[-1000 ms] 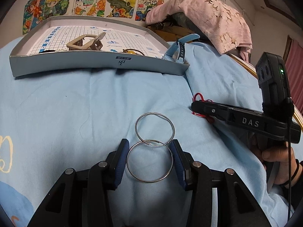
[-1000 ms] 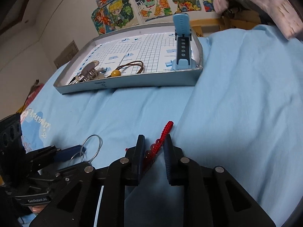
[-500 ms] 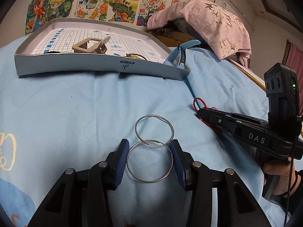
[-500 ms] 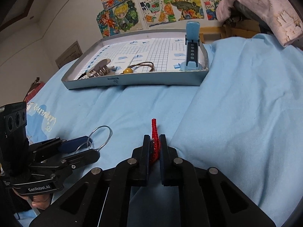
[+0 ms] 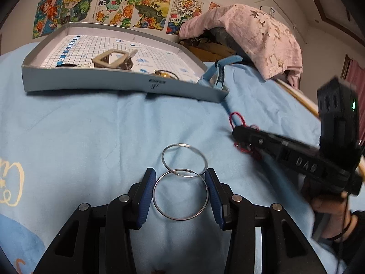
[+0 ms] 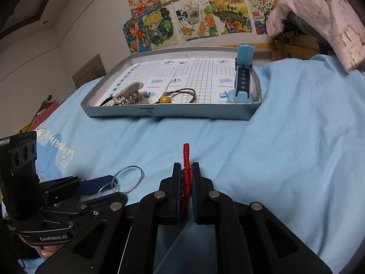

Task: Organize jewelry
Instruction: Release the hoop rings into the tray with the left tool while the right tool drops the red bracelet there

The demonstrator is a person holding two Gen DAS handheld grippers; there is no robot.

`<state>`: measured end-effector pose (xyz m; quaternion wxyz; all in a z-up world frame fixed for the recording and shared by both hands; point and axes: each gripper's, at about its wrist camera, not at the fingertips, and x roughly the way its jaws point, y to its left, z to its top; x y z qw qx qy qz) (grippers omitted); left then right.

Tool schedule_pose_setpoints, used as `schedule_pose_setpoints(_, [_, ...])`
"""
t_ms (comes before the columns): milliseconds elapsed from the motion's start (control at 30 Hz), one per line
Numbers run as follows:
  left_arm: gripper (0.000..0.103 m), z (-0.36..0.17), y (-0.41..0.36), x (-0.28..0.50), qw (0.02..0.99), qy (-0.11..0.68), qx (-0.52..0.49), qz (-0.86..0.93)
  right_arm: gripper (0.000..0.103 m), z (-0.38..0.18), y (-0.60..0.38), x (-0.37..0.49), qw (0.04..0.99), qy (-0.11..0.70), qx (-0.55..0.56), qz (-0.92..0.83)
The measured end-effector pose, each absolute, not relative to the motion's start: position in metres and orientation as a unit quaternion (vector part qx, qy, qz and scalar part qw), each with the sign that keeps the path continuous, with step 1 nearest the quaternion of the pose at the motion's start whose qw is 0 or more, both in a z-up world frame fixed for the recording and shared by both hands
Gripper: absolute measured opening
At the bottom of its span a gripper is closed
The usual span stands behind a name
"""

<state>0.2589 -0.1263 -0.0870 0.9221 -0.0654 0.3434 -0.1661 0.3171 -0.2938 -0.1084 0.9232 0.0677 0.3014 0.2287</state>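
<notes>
Two linked silver hoops [image 5: 184,159] lie over the light blue bedsheet. My left gripper [image 5: 180,173] is shut on the nearer hoop [image 5: 180,218], its blue pads [image 5: 147,191] pressing the rim from both sides. In the right wrist view the same hoops [image 6: 131,178] stick out past the left gripper [image 6: 109,182]. My right gripper [image 6: 186,166] is shut on a red beaded bracelet [image 6: 186,153], which stands up between the jaws. From the left wrist view the right gripper [image 5: 237,134] has red loops [image 5: 237,118] hanging at its tip. A grey tray [image 5: 114,84] lies further back.
The tray [image 6: 182,111] holds a blue watch [image 6: 243,77], a beige hair claw [image 5: 111,59] and a brown cord with a yellow bead [image 6: 165,99]. A pink cloth [image 5: 257,34] covers a pile at the back right. Drawings hang on the wall. A hand [image 5: 326,207] grips the right tool.
The right jaws, slightly apart around the red bracelet a second ago, have shut on it, and it now stands upright. The left gripper keeps its hold on the hoop.
</notes>
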Motion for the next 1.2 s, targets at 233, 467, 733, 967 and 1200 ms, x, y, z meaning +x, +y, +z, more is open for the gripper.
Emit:
schedule_pose_setpoints(233, [0.042, -0.057, -0.114, 0.260, 0.932, 0.328, -0.031, -0.155, 0.007, -0.111, -0.308, 0.308, 0.928, 0.281, 0.093, 0.225])
schedule_pose_setpoints(467, [0.042, -0.045, -0.104, 0.259, 0.937, 0.322, -0.028, -0.135, 0.007, -0.110, -0.311, 0.303, 0.932, 0.264, 0.099, 0.228])
schedule_pose_setpoints(733, [0.042, -0.016, -0.088, 0.285, 0.943, 0.307, -0.049, -0.115, 0.007, -0.067, -0.296, 0.328, 0.932, 0.253, 0.059, 0.252])
schedule_pose_setpoints(967, [0.042, 0.022, -0.070, 0.325, 0.955, 0.280, -0.077, -0.068, 0.007, -0.023, -0.263, 0.375, 0.934, 0.230, 0.071, 0.265])
schedule_pose_setpoints(1200, [0.043, 0.006, -0.040, 0.374, 0.943, 0.324, -0.079, -0.024, 0.007, -0.028, -0.228, 0.414, 0.929, 0.242, 0.086, 0.266])
